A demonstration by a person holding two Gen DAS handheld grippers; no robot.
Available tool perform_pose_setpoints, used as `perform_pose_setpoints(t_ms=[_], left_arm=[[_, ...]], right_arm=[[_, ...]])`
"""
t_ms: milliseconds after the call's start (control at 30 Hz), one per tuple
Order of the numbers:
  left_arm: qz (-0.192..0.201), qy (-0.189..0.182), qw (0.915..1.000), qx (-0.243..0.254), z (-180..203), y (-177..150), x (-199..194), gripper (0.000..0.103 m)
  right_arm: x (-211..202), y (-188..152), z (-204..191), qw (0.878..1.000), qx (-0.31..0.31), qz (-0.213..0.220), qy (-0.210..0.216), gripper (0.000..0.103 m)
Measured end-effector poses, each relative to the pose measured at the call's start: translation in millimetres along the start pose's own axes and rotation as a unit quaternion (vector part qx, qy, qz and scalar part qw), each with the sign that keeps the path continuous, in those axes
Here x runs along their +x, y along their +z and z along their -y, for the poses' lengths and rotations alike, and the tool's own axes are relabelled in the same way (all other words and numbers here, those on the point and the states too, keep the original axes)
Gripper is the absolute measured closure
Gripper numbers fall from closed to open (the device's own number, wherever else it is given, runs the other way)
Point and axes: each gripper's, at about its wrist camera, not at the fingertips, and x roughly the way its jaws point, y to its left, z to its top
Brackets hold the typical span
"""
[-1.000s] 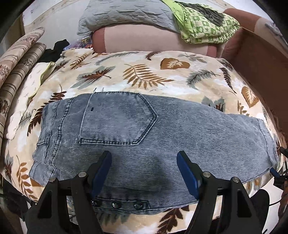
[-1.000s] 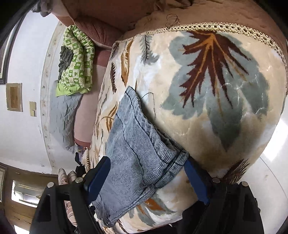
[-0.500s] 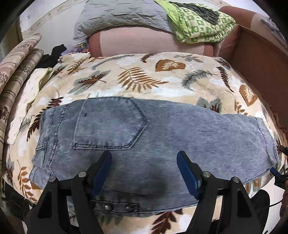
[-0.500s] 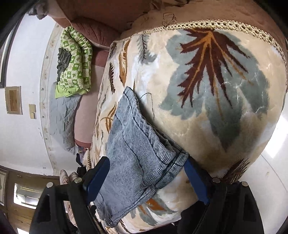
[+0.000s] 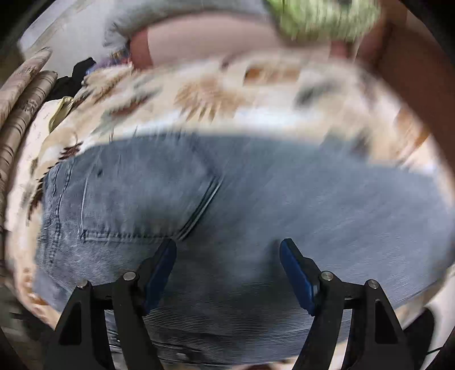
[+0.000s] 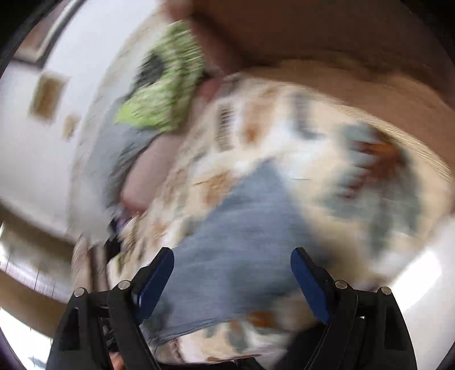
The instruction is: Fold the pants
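Observation:
Grey-blue jeans (image 5: 256,205) lie flat across a leaf-print blanket (image 5: 216,96) on a bed, back pocket (image 5: 142,193) to the left, legs running right. My left gripper (image 5: 227,253) hangs open just above the seat of the jeans, right of the pocket's lower corner, nothing between its blue pads. In the blurred right wrist view the leg end of the jeans (image 6: 244,256) lies on the blanket (image 6: 355,176). My right gripper (image 6: 231,259) is open above that hem, with cloth seen between the fingers but not pinched.
A pink bolster (image 5: 204,42) with a grey pillow and a green patterned cloth (image 5: 321,20) lies at the bed's far side. Rolled patterned fabric (image 5: 20,94) stands at the left. A brown headboard (image 5: 421,85) is at the right. White wall (image 6: 28,159) and floor surround the bed.
The left gripper has dropped closer to the jeans and shifted right of the pocket. The right gripper has lifted away from the hem and rolled, so the bed now looks more level. Both views blur.

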Motion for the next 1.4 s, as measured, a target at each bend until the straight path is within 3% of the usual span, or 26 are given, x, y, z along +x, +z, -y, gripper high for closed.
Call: perform_pose_setpoints(t_ms=[67,100,167,233,333,433,467,533,600,767,1100,1400], left_arm=[[0.019,0.001,0.9998,0.005,-2.1,-5.3,-0.4,0.021],[0.021,0.006,0.9997,0.005,-3.0,-7.4,-2.1,0.020],[0.023,-0.002,0.9997,0.004,-5.6,-9.9,-6.9,0.020],[0.034,0.008,0.9993,0.010,-8.7,-12.3,-12.4,0.020],[0.048,0.015,0.9987,0.003,-15.6,-13.3,-19.2,0.020],[0.061,0.012,0.9981,-0.003,-20.9,-10.3,-26.1,0.020],[0.069,0.015,0.9975,-0.002,-22.4,-10.6,-29.8,0.020],[0.073,0.005,0.9973,-0.006,-28.1,-10.8,-34.3,0.020],[0.074,-0.031,0.9965,-0.024,-36.6,-11.9,-35.3,0.020],[0.075,-0.063,0.9939,-0.050,-44.5,-16.5,-33.5,0.020],[0.097,-0.028,0.9940,-0.043,-48.2,-21.9,-37.5,0.020],[0.098,-0.031,0.9938,-0.043,-48.7,-21.9,-39.1,0.020]], right_arm=[[33.1,1.7,-6.1,0.999,-0.008,-0.036,0.035,0.017],[58.8,0.4,1.9,0.998,-0.002,-0.068,0.018,0.016],[92.8,-6.5,21.3,0.991,0.016,-0.119,-0.066,0.020],[84.2,-1.9,-1.7,0.992,-0.020,-0.099,-0.073,0.020],[78.3,6.2,-51.3,0.993,-0.078,-0.078,-0.041,0.020],[108.2,3.6,-83.0,0.989,-0.098,-0.114,0.017,0.020],[120.6,-1.1,-84.1,0.987,-0.104,-0.124,0.002,0.020],[155.0,-12.4,-80.8,0.974,-0.137,-0.154,-0.096,0.020],[175.0,-24.0,-73.7,0.962,-0.158,-0.181,-0.128,0.019],[167.6,-27.3,-71.4,0.963,-0.169,-0.169,-0.123,0.018],[177.3,-30.8,-81.3,0.963,-0.176,-0.163,-0.126,0.014],[177.2,-29.9,-80.3,0.963,-0.176,-0.164,-0.124,0.014]])
